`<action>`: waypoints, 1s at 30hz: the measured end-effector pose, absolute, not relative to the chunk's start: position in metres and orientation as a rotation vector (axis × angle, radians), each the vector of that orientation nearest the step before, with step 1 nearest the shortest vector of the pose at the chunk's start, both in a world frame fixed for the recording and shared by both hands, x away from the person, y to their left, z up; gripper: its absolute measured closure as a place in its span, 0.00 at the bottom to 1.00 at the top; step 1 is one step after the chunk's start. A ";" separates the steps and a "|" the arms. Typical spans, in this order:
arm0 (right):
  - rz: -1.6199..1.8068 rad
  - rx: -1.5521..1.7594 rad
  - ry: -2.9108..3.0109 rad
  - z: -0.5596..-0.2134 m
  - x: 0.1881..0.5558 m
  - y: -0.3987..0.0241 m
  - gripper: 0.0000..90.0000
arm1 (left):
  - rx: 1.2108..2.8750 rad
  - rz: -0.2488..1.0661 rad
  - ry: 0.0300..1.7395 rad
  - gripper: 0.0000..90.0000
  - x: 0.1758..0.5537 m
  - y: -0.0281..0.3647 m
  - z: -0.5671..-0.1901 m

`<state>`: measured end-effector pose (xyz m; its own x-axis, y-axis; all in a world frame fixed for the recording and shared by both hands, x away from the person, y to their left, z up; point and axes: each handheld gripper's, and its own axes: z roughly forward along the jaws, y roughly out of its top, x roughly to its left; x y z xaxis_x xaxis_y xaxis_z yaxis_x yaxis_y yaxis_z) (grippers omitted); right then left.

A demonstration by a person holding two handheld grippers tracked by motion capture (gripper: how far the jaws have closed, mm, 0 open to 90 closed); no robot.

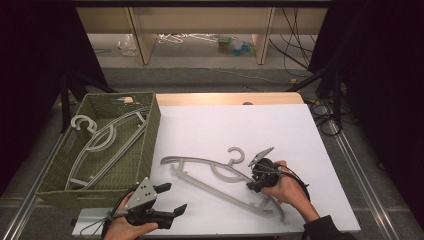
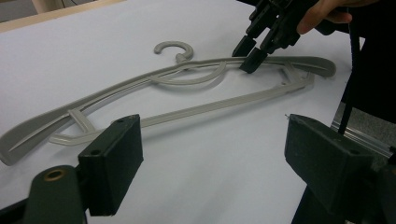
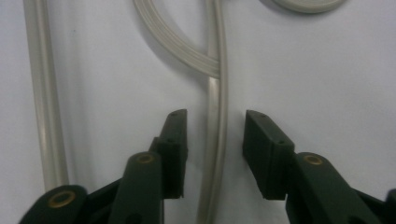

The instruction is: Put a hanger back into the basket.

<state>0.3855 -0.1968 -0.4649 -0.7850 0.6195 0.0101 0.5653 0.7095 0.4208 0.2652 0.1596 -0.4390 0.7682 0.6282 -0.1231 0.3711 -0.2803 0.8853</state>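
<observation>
A grey plastic hanger (image 1: 210, 176) lies flat on the white tabletop (image 1: 280, 125), its hook pointing away from me. My right gripper (image 1: 251, 184) reaches down over the hanger's upper arm, right of the hook. In the right gripper view the hanger bar (image 3: 215, 140) runs between the two jaws of the right gripper (image 3: 215, 116), with a gap on each side, so the pads are not pressing it. My left gripper (image 1: 176, 197) hovers near the front left edge with its jaws wide and nothing between them. From the left gripper (image 2: 212, 126) the hanger (image 2: 187, 74) and the right gripper (image 2: 247, 56) show ahead.
A green woven basket (image 1: 148, 150) stands at the left of the table and holds other grey hangers (image 1: 105, 140). Black cables trail from both grippers. Beyond the table's far edge are shelf legs and clutter on the floor.
</observation>
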 end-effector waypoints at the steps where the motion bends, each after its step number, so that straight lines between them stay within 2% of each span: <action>1: 0.614 0.980 2.781 -0.465 0.386 -0.197 0.70 | 1.907 0.305 0.755 0.22 0.265 0.160 -0.439; 9: 0.554 0.968 2.809 -0.463 0.392 -0.194 0.80 | 1.917 0.290 0.745 0.23 0.266 0.159 -0.440; 19: 0.501 0.990 2.828 -0.461 0.397 -0.190 0.82 | 1.933 0.301 0.738 0.23 0.267 0.157 -0.441; 22: 0.502 0.941 2.830 -0.460 0.396 -0.189 0.90 | 1.933 0.303 0.735 0.24 0.269 0.156 -0.441; 30: 0.508 0.811 2.837 -0.454 0.393 -0.190 0.91 | 1.946 0.327 0.731 0.26 0.286 0.142 -0.436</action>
<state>0.3933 -0.1900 -0.4542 -0.8433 0.5354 -0.0473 0.4857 0.7967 0.3596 0.2857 0.1417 -0.4360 0.7814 0.6185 -0.0828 0.3513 -0.3264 0.8775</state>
